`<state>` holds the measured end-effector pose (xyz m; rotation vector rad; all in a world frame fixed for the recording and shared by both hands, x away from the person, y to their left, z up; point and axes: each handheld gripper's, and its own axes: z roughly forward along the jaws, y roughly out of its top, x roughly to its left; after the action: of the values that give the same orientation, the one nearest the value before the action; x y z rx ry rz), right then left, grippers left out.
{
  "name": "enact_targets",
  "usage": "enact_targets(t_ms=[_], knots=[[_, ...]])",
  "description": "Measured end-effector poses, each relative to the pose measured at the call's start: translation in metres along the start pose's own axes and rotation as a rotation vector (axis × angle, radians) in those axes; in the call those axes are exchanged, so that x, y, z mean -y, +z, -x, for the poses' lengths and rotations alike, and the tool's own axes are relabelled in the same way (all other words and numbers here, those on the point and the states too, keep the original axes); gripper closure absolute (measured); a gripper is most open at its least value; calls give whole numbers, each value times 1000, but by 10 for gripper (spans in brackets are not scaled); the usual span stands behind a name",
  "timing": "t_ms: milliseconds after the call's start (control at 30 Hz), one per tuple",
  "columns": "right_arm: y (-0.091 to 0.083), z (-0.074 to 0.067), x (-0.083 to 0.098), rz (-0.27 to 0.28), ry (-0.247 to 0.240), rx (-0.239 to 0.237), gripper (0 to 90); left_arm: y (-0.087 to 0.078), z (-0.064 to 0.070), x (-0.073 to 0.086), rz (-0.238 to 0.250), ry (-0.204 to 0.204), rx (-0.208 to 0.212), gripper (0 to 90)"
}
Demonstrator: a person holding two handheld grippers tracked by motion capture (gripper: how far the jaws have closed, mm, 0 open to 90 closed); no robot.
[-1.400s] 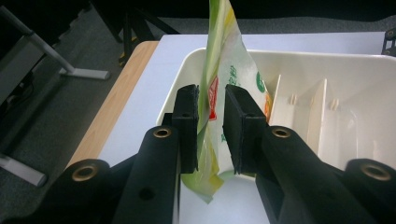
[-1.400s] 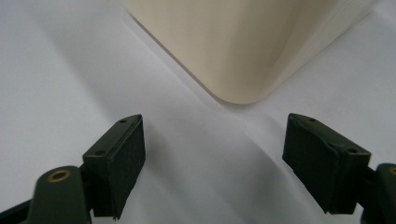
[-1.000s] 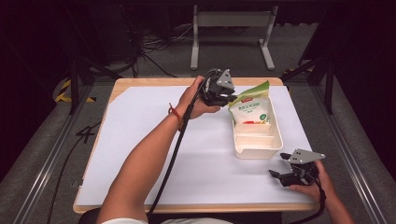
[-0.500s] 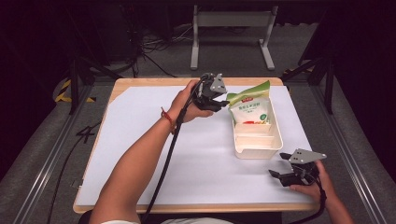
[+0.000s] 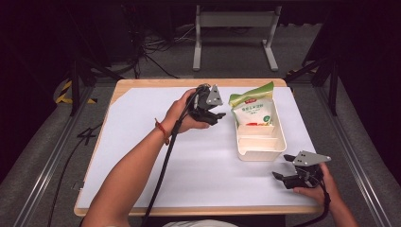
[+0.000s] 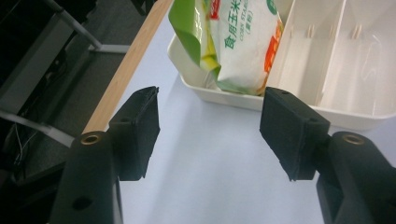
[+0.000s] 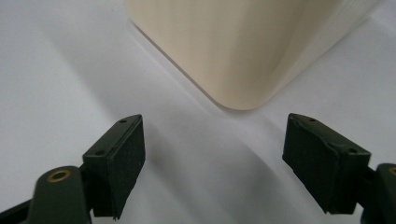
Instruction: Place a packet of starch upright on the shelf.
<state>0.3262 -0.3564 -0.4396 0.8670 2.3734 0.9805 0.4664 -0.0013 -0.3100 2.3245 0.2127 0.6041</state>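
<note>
hovering just left of the cream tray (image 5: 261, 150), the left gripper (image 5: 213, 111) has its jaws apart with nothing between them; they have just been opening. the starch bag (image 5: 253, 111) leans in the tray's far compartment, its top over the far rim. the right gripper (image 5: 289, 177) rests near the tray's near right corner, jaws wide and empty. white table cover (image 5: 142, 151) lies free on the left side.

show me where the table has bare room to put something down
Bare: the white sheet left of the left gripper, and the strip between that gripper and the near edge. Crowded: the right side, with bag, tray and right gripper.
</note>
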Motion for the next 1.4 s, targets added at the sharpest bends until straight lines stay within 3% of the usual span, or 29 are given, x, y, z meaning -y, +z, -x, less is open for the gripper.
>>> enact_targets(t_ms=[267,767,967,1400], knots=[[0,0,0,2,0,3,204,-5,7,23,-22,-7,4,263],[0,0,0,-2,-2,4,201,-14,20,72,-84,-31,-52,164],[1,-1,0,-8,-12,6,200,-16,25,92,-108,-49,-22,102],[0,-1,0,-5,-9,9,197,-27,37,130,-143,-73,-56,74]])
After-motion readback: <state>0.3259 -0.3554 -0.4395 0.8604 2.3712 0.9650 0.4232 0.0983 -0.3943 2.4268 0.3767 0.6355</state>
